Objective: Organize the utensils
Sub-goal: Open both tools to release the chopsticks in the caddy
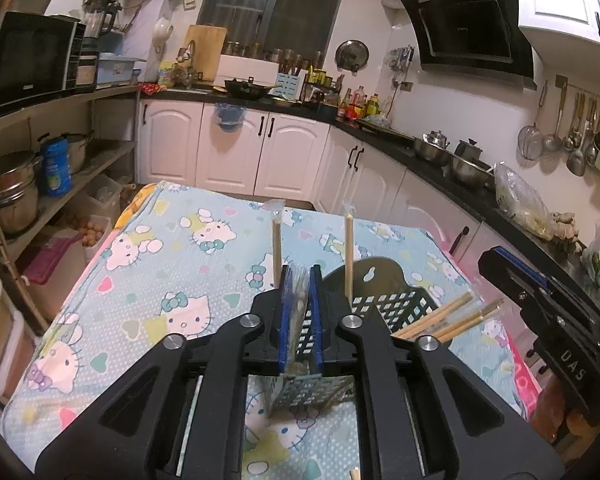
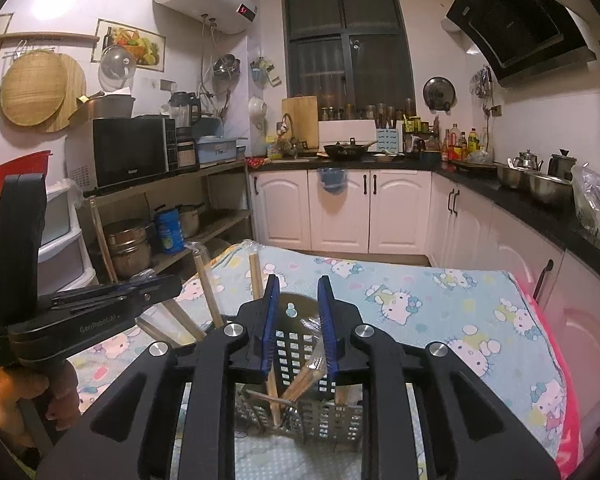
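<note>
A dark perforated utensil basket (image 1: 396,304) stands on the table, with several wrapped wooden chopsticks (image 1: 452,318) leaning in it. My left gripper (image 1: 300,280) is shut on a clear plastic-wrapped pack of chopsticks (image 1: 277,248), whose two sticks rise upright beside the basket. In the right wrist view the basket (image 2: 300,356) sits right under my right gripper (image 2: 298,284), which is open and empty, with chopsticks (image 2: 304,376) inside the basket below it. The left gripper (image 2: 156,288) shows at the left, with the held chopsticks (image 2: 208,292).
The table carries a light blue Hello Kitty cloth (image 1: 172,264). A black counter (image 1: 452,160) with steel bowls and a plastic bag runs along the right. A shelf with pots and a microwave (image 1: 32,56) stands at the left.
</note>
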The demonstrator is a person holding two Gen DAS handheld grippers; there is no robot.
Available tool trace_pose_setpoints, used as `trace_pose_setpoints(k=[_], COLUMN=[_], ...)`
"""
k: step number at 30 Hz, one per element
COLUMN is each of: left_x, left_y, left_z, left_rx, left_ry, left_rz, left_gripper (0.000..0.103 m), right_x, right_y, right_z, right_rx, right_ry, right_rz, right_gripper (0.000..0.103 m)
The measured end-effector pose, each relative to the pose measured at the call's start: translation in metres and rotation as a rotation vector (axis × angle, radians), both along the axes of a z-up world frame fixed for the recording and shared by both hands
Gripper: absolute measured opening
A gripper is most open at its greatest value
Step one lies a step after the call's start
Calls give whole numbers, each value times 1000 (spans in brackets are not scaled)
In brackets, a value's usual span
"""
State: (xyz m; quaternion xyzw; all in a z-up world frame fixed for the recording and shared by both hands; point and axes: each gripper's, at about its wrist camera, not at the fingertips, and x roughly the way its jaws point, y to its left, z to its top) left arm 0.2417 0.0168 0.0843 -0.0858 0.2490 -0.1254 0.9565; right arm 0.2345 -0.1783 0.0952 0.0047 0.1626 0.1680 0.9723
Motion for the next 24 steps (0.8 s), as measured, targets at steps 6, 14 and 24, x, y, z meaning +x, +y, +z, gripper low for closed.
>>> trace_pose_setpoints(k=[6, 14, 24], left_x=[-9, -23, -53], left_y=[3, 8, 12], left_z=[1, 0, -8], left_rx=[5, -6, -16], left_ry=[6, 9, 20], left_rz=[6, 7, -2], left_gripper=[15, 37, 61], right_x=[-14, -33, -56], right_y=[-3, -5, -13], right_z=[2, 1, -14], right_rx=[-1, -6, -2], right_ry=[11, 42, 99], right_rz=[4, 13, 16], right_gripper=[31, 38, 45])
